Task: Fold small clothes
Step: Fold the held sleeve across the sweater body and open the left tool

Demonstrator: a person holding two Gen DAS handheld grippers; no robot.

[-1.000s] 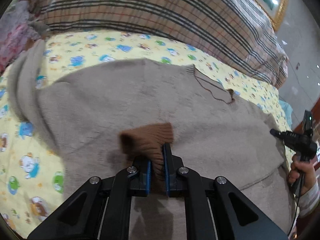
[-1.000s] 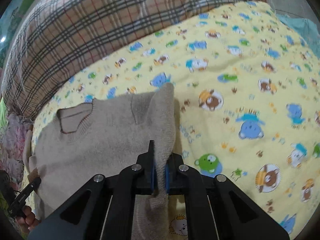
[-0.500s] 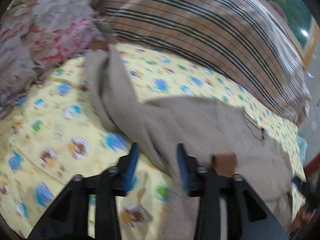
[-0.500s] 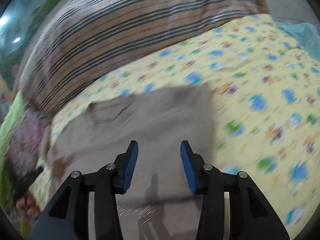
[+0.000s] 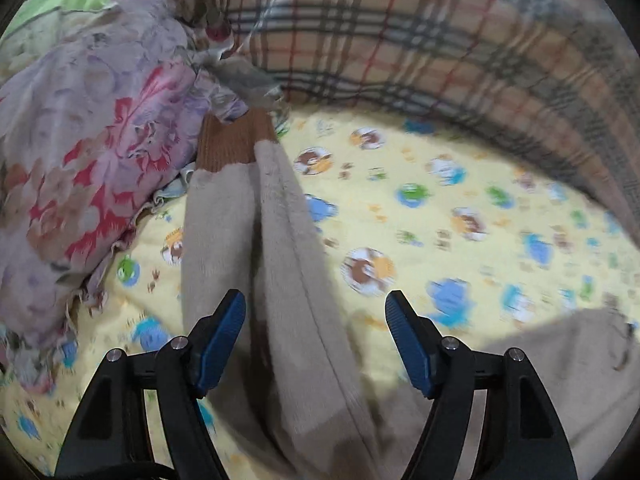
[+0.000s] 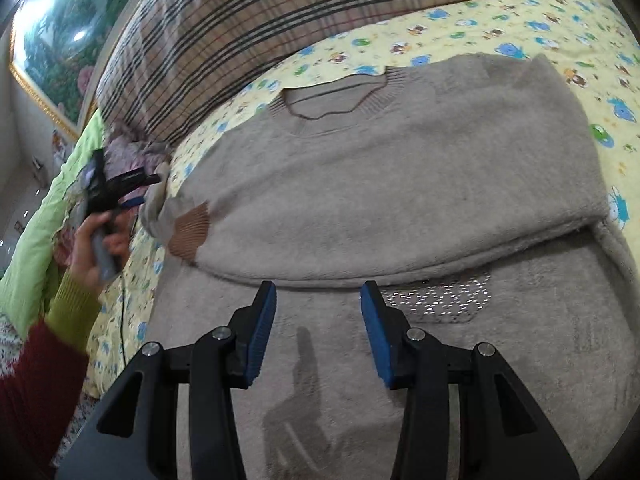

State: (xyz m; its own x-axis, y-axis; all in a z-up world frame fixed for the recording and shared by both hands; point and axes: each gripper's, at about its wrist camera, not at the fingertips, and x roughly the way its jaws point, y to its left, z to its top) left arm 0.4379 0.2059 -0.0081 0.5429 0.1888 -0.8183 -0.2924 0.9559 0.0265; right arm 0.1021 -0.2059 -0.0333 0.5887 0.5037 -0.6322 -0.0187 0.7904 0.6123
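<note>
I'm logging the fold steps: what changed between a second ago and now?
Both grippers let go: the left gripper released the brown cuff and swung toward the unfolded sleeve, jaws opening; the right gripper opened, dropping the sweater edge. The bedsheet stayed put.

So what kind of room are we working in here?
Most likely a bedroom: the sweater lies on a bed's cartoon-print sheet, with a plaid quilt bunched behind and a framed picture on the wall.
</note>
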